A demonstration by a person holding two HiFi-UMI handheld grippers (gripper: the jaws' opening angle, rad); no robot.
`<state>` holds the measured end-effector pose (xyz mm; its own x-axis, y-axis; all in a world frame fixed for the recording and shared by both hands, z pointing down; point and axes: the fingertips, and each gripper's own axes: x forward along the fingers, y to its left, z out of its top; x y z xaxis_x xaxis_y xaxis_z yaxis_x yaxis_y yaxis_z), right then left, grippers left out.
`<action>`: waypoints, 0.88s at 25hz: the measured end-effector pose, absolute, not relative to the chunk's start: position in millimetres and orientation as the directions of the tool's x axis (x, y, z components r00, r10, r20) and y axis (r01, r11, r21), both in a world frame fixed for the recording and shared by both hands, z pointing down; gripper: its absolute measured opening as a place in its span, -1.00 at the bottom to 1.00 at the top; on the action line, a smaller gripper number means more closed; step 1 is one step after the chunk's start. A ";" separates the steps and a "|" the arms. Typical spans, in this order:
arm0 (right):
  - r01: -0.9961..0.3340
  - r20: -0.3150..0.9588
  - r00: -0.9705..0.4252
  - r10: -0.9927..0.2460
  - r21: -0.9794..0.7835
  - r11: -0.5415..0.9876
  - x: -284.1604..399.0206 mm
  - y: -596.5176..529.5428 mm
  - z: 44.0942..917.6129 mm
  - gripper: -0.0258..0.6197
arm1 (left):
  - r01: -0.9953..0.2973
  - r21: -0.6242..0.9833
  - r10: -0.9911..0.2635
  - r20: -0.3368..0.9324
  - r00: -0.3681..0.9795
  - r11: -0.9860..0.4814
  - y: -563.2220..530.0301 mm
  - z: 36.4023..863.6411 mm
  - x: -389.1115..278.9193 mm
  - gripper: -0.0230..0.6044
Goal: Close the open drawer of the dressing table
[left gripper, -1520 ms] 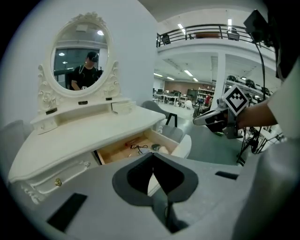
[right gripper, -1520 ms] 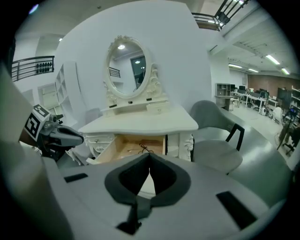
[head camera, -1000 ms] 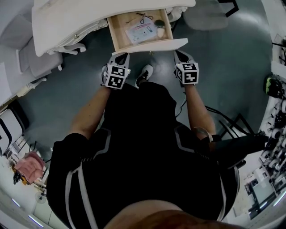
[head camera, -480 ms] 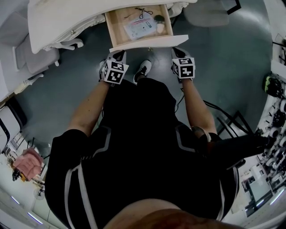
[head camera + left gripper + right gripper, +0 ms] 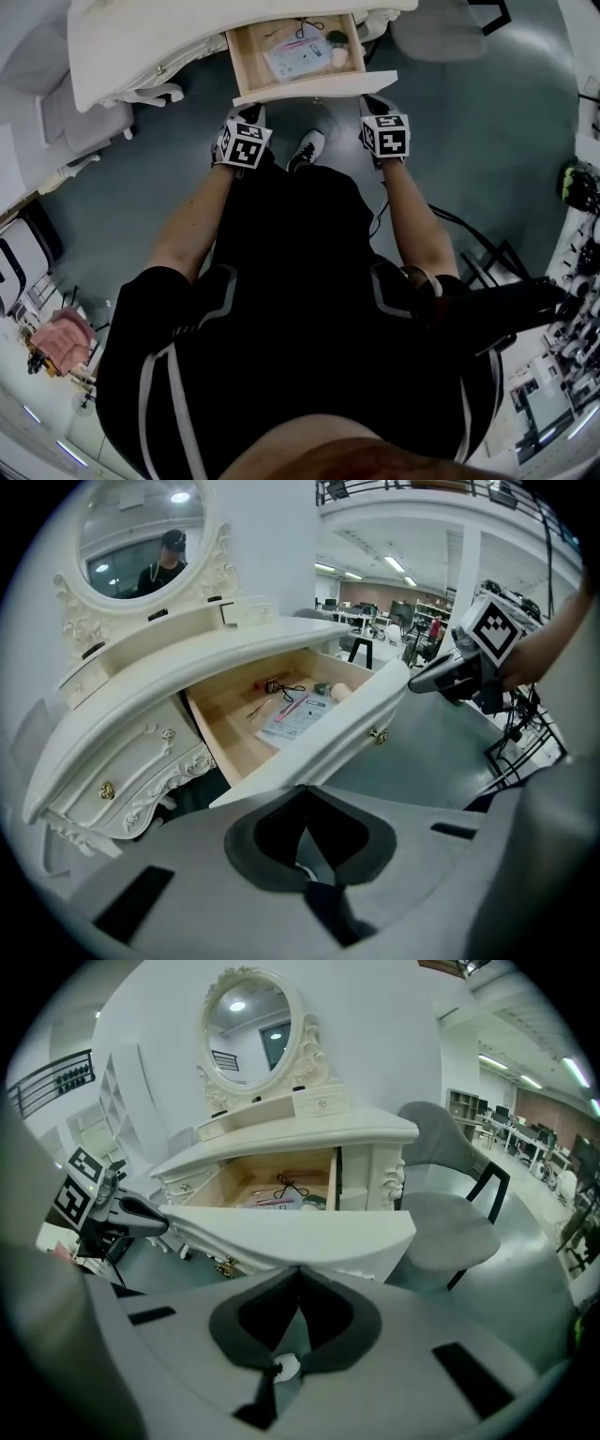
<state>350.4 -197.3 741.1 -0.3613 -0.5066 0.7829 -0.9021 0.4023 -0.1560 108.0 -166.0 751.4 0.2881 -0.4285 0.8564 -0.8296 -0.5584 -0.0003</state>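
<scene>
drawer [image 5: 314,86] of the dressing table [image 5: 178,37] is pulled out, not closed.

head view: drawer sticks out from under the white tabletop toward the person, wood interior exposed. inside it: a printed sheet [image 5: 295,58], a black cord [image 5: 305,25] at the back, a couple of small items at the right end. left gripper [image 5: 249,116] sits at the left end of the drawer's white front panel, right gripper [image 5: 376,103] at the right end, both noses up against the panel. can't confirm contact from here. one shoe [image 5: 306,148] on the grey floor between the two grippers. grey chair [image 5: 431,33] off to the right of the table.

left gripper view: left gripper [image 5: 305,794] jaws are pressed together tip to tip, nothing between them. the tips line up right at the lower edge of the drawer front [image 5: 347,728]. brass knob [image 5: 378,734] on that panel, to the right of the jaws. sheet [image 5: 295,716] and cord [image 5: 272,686] lie on the drawer floor. right gripper [image 5: 441,675] is visible at the far end of the panel. oval mirror [image 5: 141,536] above the tabletop.

right gripper view: right gripper [image 5: 298,1271] jaws also fully together, holding nothing. tips sit just under the drawer front [image 5: 300,1227], near its right end. left gripper [image 5: 141,1211] shows at the panel's other end. drawer cavity open behind the panel, under the tabletop. mirror [image 5: 248,1026] above, chair [image 5: 450,1213] at right.
</scene>
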 end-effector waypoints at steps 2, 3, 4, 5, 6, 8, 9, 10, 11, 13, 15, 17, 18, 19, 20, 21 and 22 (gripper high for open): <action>-0.904 0.779 -0.364 -0.511 -0.162 0.397 348.7 -203.3 741.2 -0.90 | -0.837 0.013 -0.427 0.855 0.293 -0.547 -171.8 752.2 105.7 -0.91; -0.904 0.776 -0.364 -0.514 -0.163 0.395 347.6 -207.3 740.8 -0.90 | -0.839 0.017 -0.428 0.854 0.295 -0.543 -175.7 752.4 104.5 -0.91; -0.905 0.774 -0.364 -0.518 -0.163 0.392 346.6 -211.7 740.1 -0.90 | -0.842 0.020 -0.429 0.854 0.295 -0.539 -180.0 752.4 103.3 -0.91; -0.907 0.773 -0.361 -0.521 -0.162 0.388 345.7 -216.3 739.4 -0.90 | -0.845 0.022 -0.431 0.853 0.295 -0.535 -184.4 752.6 102.0 -0.91; -0.909 0.774 -0.358 -0.523 -0.161 0.383 344.8 -220.9 738.9 -0.90 | -0.847 0.024 -0.431 0.853 0.294 -0.531 -188.6 753.1 100.6 -0.91; -0.913 0.774 -0.351 -0.527 -0.156 0.378 342.6 -229.4 739.1 -0.90 | -0.852 0.028 -0.430 0.855 0.292 -0.523 -196.3 756.0 97.0 -0.91; -0.913 0.773 -0.349 -0.530 -0.154 0.377 341.4 -233.9 739.5 -0.90 | -0.855 0.029 -0.430 0.856 0.289 -0.518 -200.6 758.5 94.4 -0.91; -0.914 0.769 -0.349 -0.535 -0.154 0.375 340.3 -239.4 739.9 -0.90 | -0.860 0.027 -0.432 0.856 0.283 -0.510 -206.1 760.9 91.5 -0.91; -0.915 0.765 -0.349 -0.541 -0.154 0.373 339.5 -245.9 740.0 -0.90 | -0.866 0.025 -0.437 0.855 0.278 -0.500 -212.9 762.2 88.7 -0.91; -0.915 0.760 -0.348 -0.549 -0.149 0.375 337.8 -257.6 739.5 -0.90 | -0.880 0.034 -0.447 0.852 0.274 -0.474 -225.9 759.8 85.5 -0.91; -0.916 0.763 -0.344 -0.548 -0.146 0.373 335.6 -263.8 740.2 -0.90 | -0.882 0.052 -0.445 0.848 0.286 -0.468 -233.1 757.0 86.0 -0.91; -0.920 0.763 -0.340 -0.549 -0.151 0.361 332.2 -272.9 740.9 -0.90 | -0.873 0.046 -0.440 0.850 0.290 -0.486 -241.8 760.2 84.7 -0.91; -0.922 0.763 -0.340 -0.550 -0.154 0.356 329.8 -278.6 741.0 -0.90 | -0.869 0.038 -0.436 0.854 0.285 -0.493 -246.9 762.2 82.3 -0.91; -0.923 0.763 -0.339 -0.551 -0.155 0.354 327.1 -284.0 741.0 -0.90 | -0.868 0.033 -0.432 0.858 0.279 -0.495 -251.9 763.7 79.6 -0.91; -0.923 0.763 -0.337 -0.552 -0.152 0.353 324.9 -289.0 741.2 -0.90 | -0.869 0.033 -0.427 0.861 0.276 -0.494 -256.4 764.6 77.3 -0.91; -0.925 0.763 -0.332 -0.555 -0.147 0.351 323.6 -293.6 741.5 -0.90 | -0.869 0.036 -0.425 0.862 0.277 -0.494 -260.6 765.1 75.8 -0.91; -0.927 0.763 -0.326 -0.558 -0.142 0.348 322.8 -297.9 741.8 -0.90 | -0.868 0.038 -0.424 0.861 0.280 -0.496 -264.6 765.4 74.8 -0.91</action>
<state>322.8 -297.9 741.8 -0.3259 -0.5585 0.7628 -0.9269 0.3475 -0.1416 74.8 -264.6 765.4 0.2800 -0.4236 0.8615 -0.8676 -0.4957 0.0382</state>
